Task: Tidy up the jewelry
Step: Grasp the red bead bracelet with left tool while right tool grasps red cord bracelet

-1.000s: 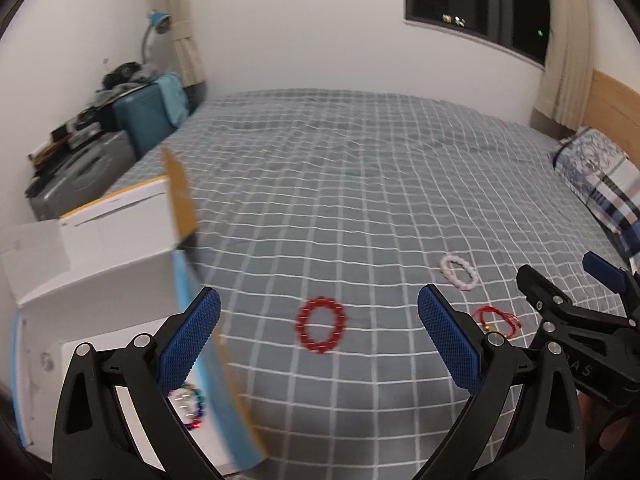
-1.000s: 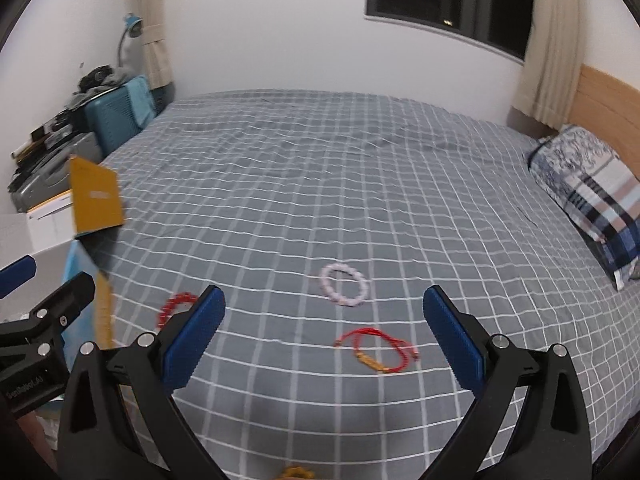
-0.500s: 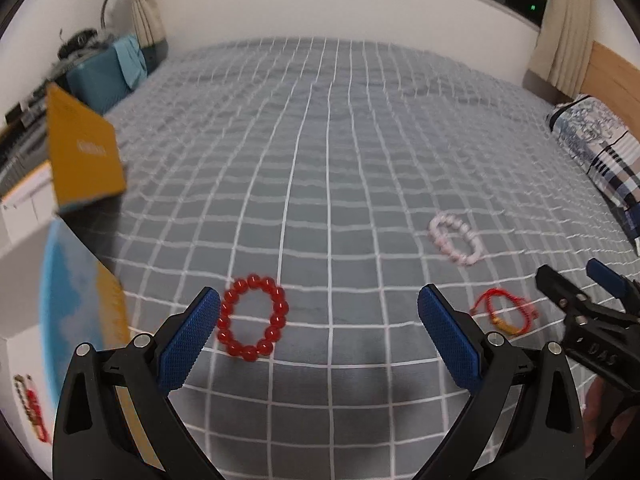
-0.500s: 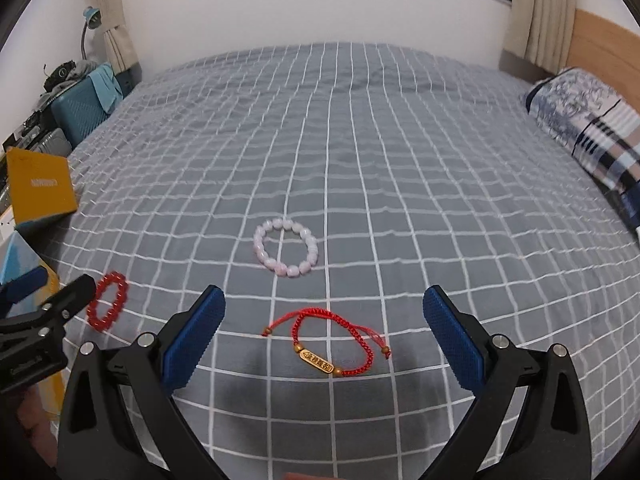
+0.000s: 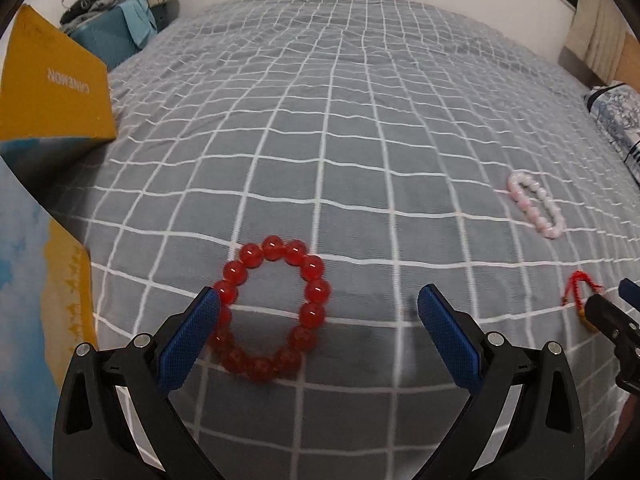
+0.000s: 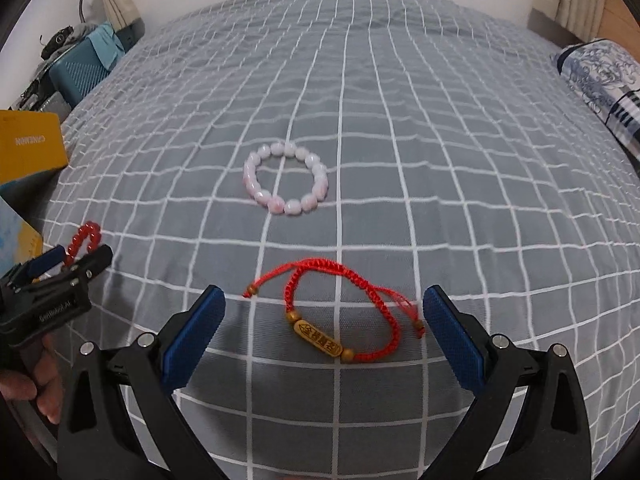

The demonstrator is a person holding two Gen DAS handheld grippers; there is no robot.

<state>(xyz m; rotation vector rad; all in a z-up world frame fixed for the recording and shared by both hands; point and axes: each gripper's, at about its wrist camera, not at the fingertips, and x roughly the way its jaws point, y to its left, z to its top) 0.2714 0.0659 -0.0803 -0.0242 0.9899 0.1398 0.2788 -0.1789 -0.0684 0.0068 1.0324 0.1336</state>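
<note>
A red bead bracelet point(image 5: 272, 307) lies on the grey checked bed; my left gripper point(image 5: 318, 336) is open low over it, its left finger covering the bracelet's left edge. A red cord bracelet with a gold charm point(image 6: 340, 312) lies between the open fingers of my right gripper point(image 6: 324, 330). A pink bead bracelet point(image 6: 286, 178) lies farther back, also seen in the left wrist view point(image 5: 536, 204). The red bead bracelet point(image 6: 82, 236) and left gripper point(image 6: 52, 284) show at the left of the right wrist view.
An open cardboard box with a yellow flap point(image 5: 52, 84) stands at the left edge of the bed. A patterned pillow point(image 6: 600, 76) lies at the right. A blue suitcase point(image 6: 84, 68) stands beyond the bed's left side.
Both grippers have moved down and forward toward the bed. The red bead bracelet now sits at my left gripper's fingers and the red cord bracelet between my right gripper's fingers.
</note>
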